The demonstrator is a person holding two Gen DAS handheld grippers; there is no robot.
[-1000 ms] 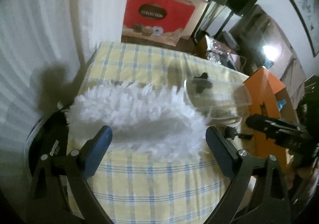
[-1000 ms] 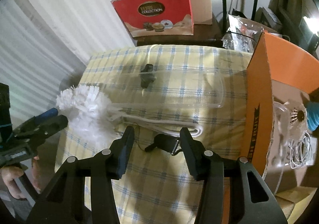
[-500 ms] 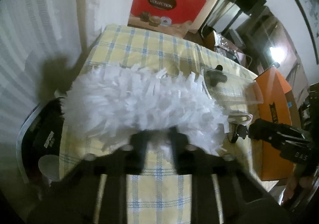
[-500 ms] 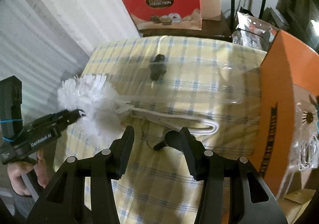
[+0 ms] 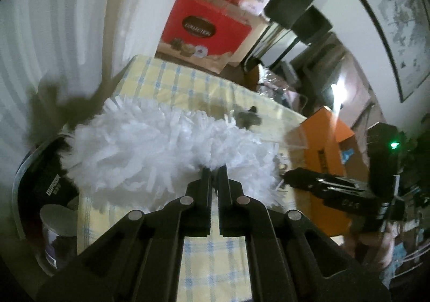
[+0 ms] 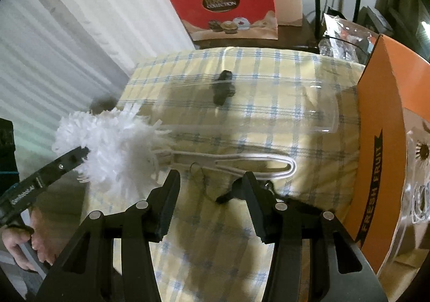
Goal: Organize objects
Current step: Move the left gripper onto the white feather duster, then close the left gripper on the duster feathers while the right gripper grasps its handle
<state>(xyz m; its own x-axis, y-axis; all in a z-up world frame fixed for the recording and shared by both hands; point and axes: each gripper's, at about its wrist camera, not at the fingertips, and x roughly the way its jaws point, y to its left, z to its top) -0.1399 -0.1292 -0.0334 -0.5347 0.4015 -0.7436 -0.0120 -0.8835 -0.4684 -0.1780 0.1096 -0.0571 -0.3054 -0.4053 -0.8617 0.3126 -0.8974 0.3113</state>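
Note:
A white fluffy duster (image 5: 166,146) lies on the yellow checked cloth (image 5: 204,256). My left gripper (image 5: 214,171) is shut on the duster's fluffy head, lifting it slightly. The right wrist view shows the head (image 6: 113,151), its white loop handle (image 6: 242,163) and the left gripper (image 6: 70,159) pinching the fluff. A clear plastic tube (image 6: 268,103) with a black clip (image 6: 223,87) lies beyond the duster. My right gripper (image 6: 212,183) is open and empty, just in front of the handle, beside a small black strap (image 6: 231,196).
An orange FRESH FRUIT box (image 6: 381,140) holding clear packets and cables stands at the right. A red chocolate gift bag (image 6: 225,6) stands behind the table. White curtains hang at the left. A dark bin with a jar (image 5: 56,229) sits left of the table.
My left gripper closed from wide open onto the duster's fluffy head and raised it. My right gripper stayed open and moved slightly forward toward the handle.

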